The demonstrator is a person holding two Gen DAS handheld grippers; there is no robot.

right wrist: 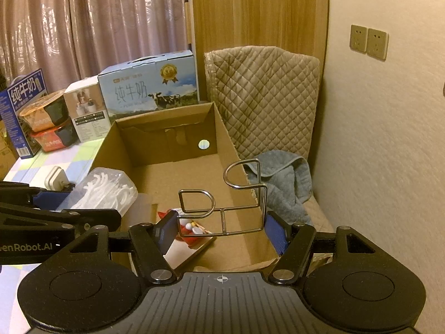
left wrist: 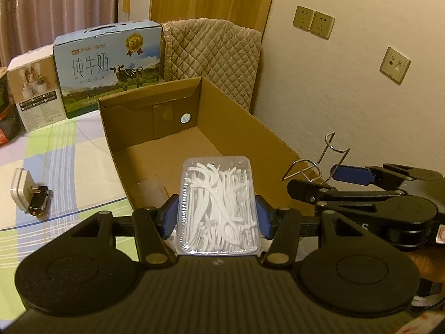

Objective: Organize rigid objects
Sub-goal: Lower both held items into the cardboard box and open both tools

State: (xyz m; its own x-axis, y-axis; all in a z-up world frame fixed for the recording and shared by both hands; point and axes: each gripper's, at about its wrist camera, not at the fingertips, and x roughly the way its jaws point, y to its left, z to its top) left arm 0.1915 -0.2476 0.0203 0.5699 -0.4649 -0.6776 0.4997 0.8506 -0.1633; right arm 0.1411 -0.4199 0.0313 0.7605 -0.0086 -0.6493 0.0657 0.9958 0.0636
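My left gripper (left wrist: 216, 214) is shut on a clear plastic box of white floss picks (left wrist: 218, 194) and holds it over the near end of an open cardboard box (left wrist: 155, 105). In the right wrist view the same floss box (right wrist: 108, 189) shows at the left, in the left gripper (right wrist: 72, 203). My right gripper (right wrist: 221, 232) is shut on a bent wire rack (right wrist: 246, 161), with its blue pads pressing the rack's two sides above the cardboard box's (right wrist: 222, 128) near right corner. On the box floor lie a red-and-white packet (right wrist: 192, 231) and a translucent cup (left wrist: 147, 192).
A blue milk carton (left wrist: 108, 64) and a white product box (left wrist: 36, 91) stand behind the cardboard box. A white charger plug (left wrist: 27, 194) lies on the checked tablecloth at left. A quilted chair (right wrist: 264, 94) with a blue towel (right wrist: 281, 183) stands against the wall at right.
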